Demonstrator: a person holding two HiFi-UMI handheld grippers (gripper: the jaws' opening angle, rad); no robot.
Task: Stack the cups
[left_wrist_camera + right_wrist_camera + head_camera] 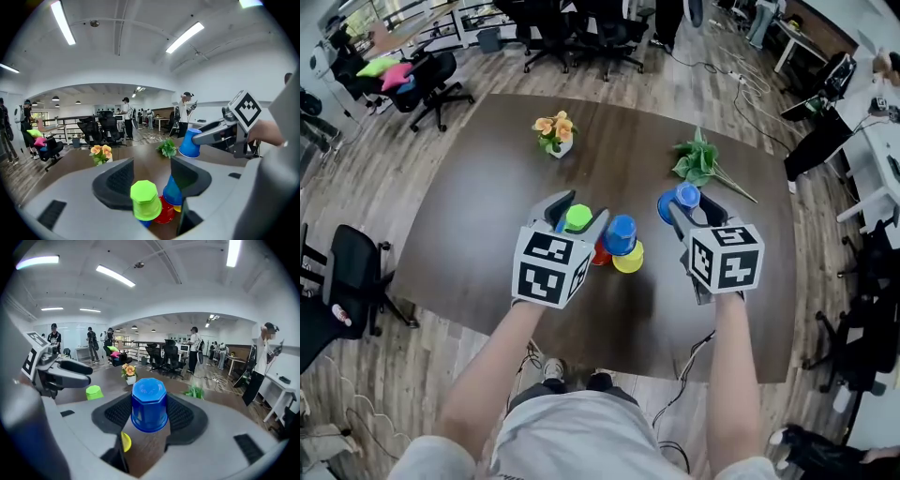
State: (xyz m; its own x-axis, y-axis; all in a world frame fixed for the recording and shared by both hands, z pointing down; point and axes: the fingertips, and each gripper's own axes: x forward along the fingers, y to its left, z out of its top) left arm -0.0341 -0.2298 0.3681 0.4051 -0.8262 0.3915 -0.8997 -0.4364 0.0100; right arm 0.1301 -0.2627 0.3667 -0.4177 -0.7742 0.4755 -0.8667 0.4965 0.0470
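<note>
The right tongs are closed on a blue cup. The 2 pads press its sides. The cup is upside down, its flat base toward the camera, and it hangs in the air above the dark surface.

The left tongs stand wide apart. A green cup, also upside down, shows in the gap between them. The right pad is clear of it, and the right gripper view shows the cup sitting lower than the tips of those tongs, so nothing is gripped.

Just beside the green cup stand 3 more cups in a tight group: a red cup, and a second blue cup stacked upside down on a yellow cup.

Farther back on the surface are a small pot of orange flowers and a loose green sprig, well apart from the cups.
</note>
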